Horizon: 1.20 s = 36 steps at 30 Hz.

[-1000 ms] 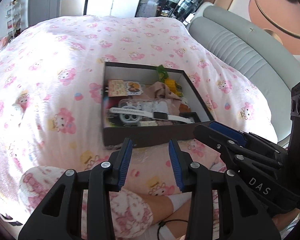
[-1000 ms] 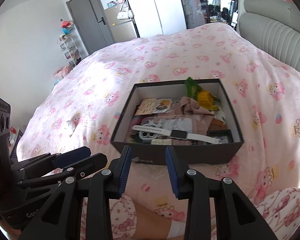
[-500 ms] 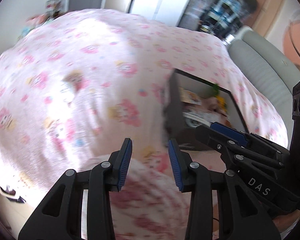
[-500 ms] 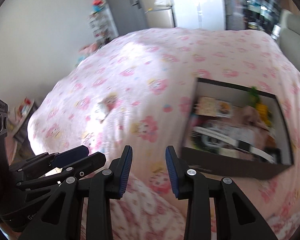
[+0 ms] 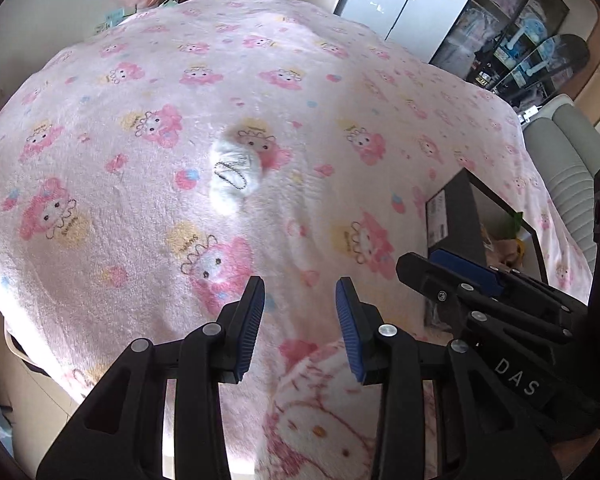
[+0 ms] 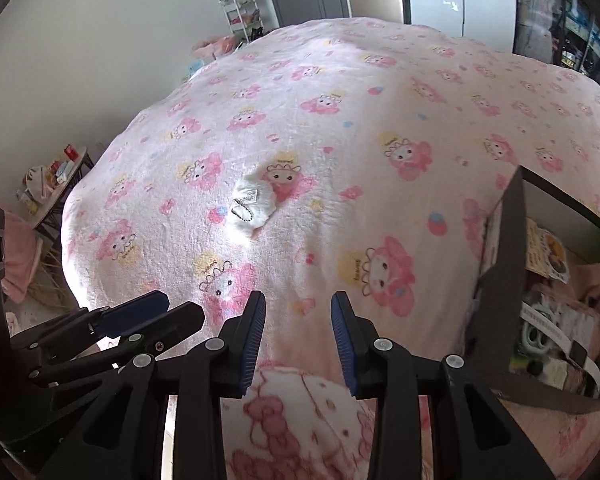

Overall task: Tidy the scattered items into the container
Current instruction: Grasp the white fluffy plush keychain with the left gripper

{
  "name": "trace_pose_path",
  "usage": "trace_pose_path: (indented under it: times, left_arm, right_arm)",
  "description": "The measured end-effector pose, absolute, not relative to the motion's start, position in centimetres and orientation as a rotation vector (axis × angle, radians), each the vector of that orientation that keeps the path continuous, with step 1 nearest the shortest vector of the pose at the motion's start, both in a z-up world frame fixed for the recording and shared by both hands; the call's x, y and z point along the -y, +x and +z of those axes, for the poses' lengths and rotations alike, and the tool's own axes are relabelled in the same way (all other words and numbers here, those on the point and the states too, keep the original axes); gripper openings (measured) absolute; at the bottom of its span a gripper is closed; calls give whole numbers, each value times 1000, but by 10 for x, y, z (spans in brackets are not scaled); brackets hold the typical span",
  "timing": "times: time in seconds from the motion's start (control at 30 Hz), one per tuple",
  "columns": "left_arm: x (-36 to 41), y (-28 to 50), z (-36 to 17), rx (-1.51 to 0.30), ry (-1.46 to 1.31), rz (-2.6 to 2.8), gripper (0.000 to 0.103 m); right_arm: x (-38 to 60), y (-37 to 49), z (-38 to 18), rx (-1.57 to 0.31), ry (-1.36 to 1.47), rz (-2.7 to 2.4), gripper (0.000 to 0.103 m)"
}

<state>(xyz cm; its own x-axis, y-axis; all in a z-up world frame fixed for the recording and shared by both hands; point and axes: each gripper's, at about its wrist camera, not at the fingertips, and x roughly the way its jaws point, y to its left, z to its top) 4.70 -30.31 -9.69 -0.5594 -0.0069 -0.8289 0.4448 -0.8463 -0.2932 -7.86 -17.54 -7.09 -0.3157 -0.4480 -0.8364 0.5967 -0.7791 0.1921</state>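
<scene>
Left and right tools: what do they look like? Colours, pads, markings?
Both tools, left tool and right tool, are black plastic linkage frames with silver screw heads and ribbed blue pads. The right tool's side, seen from the left wrist, bears white "DAS" lettering. No cables visible.

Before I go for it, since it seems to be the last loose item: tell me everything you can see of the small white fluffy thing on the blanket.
The small white fluffy pouch-like item looks like soft plush, crumpled and lying flat on the pink cartoon-print fleece blanket, partly over a printed character. A thin dark oval loop, perhaps a chain or cord, lies on its front, beside a pale tag. Nothing but the blanket touches it. It sits far ahead of both open claws, left of the dark cardboard box.
</scene>
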Motion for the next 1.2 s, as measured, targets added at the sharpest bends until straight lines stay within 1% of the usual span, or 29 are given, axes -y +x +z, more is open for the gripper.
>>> trace_pose_path:
  times: [0.13, 0.2, 0.33, 0.47, 0.5, 0.6, 0.73, 0.8, 0.83, 0.87, 0.9, 0.93, 1.03, 1.13, 1.2]
  left_arm:
    - [322, 35, -117, -767, 1304, -2426, 37]
    - [334, 28, -125, -789, 1289, -2409, 38]
    - [364, 10, -145, -896, 1265, -2370, 46]
    - [394, -12, -169, -943, 1246, -2301, 48]
    - [403, -18, -178, -981, 1245, -2287, 49]
    - [423, -35, -201, -1097, 1237, -2260, 53]
    - [442, -57, -230, -1183, 1254, -2217, 66]
    - [442, -66, -237, -1202, 1265, -2213, 67]
    - [441, -70, -238, -1189, 1271, -2219, 56]
    - [438, -74, -238, -1179, 1282, -2229, 36]
    - [433, -77, -236, -1189, 1301, -2248, 32]
    - [428, -78, -234, -1196, 1310, -2258, 30]
    - [409, -77, -220, -1114, 1315, -2298, 26]
    - [388, -68, -201, -1149, 1300, -2363, 26]
    - [371, -60, -184, -1129, 1284, -2401, 26]
  right_arm:
    - [195, -97, -90, -224, 1322, -2087, 31]
    - [203, -111, -102, -194, 1369, -2044, 31]
    - [221, -140, -121, -131, 1430, -1967, 31]
    - [242, -165, -140, -130, 1466, -1937, 32]
    - [247, -172, -146, -137, 1478, -1929, 32]
    - [259, -187, -165, -157, 1511, -1897, 36]
    - [269, -201, -189, -177, 1557, -1855, 36]
    - [272, -208, -198, -164, 1574, -1841, 36]
    - [272, -210, -201, -156, 1583, -1841, 36]
    - [271, -212, -203, -147, 1591, -1844, 36]
    - [268, -214, -204, -127, 1596, -1852, 36]
    - [265, -214, -202, -110, 1595, -1856, 36]
    - [255, -211, -195, -76, 1585, -1861, 36]
    - [244, -203, -184, -98, 1564, -1868, 36]
    - [230, -194, -172, -82, 1552, -1873, 36]
